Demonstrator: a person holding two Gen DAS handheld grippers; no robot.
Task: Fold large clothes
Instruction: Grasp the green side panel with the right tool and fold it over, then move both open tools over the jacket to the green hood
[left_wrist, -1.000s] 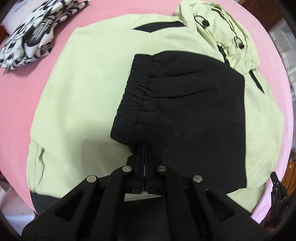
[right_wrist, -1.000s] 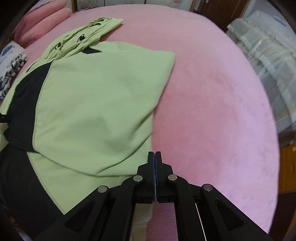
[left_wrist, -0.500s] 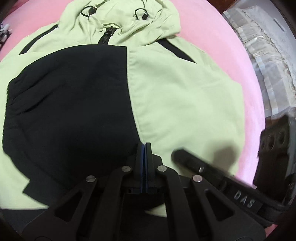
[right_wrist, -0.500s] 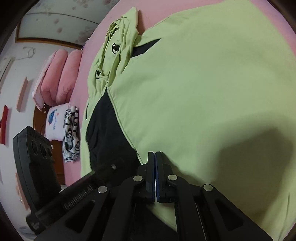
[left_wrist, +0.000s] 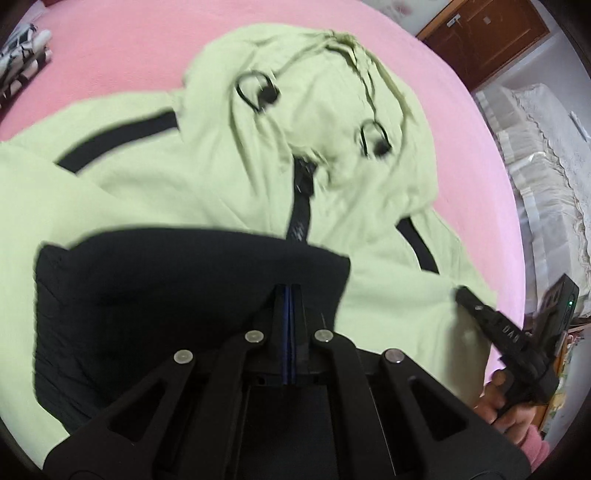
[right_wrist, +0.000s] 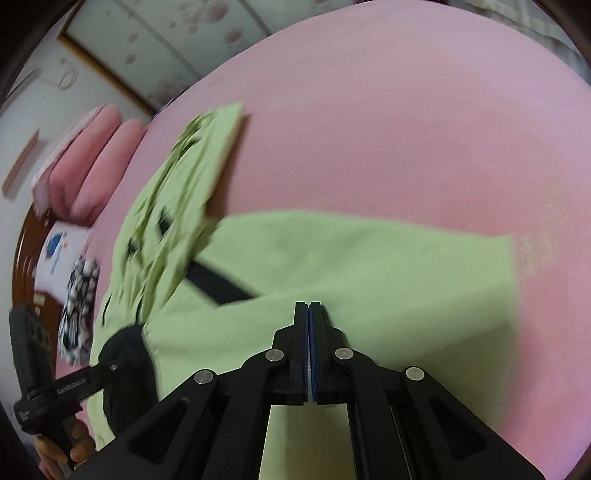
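A light green jacket (left_wrist: 155, 192) with black panels lies spread on the pink bed (right_wrist: 369, 110), its hood toward the pillow end. The left gripper (left_wrist: 290, 291) and the right gripper (right_wrist: 308, 308) both hover over it, each with jaws pressed together and empty.

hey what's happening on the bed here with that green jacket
A person is folding a light green hooded jacket laid flat on a pink bed. Both sleeves lie folded across the body, the black one on the left side. The left hand-held gripper and the right hand-held gripper are both shut, holding nothing, over the sleeves. The hood is not yet folded in. Another patterned garment sits near the pillows.
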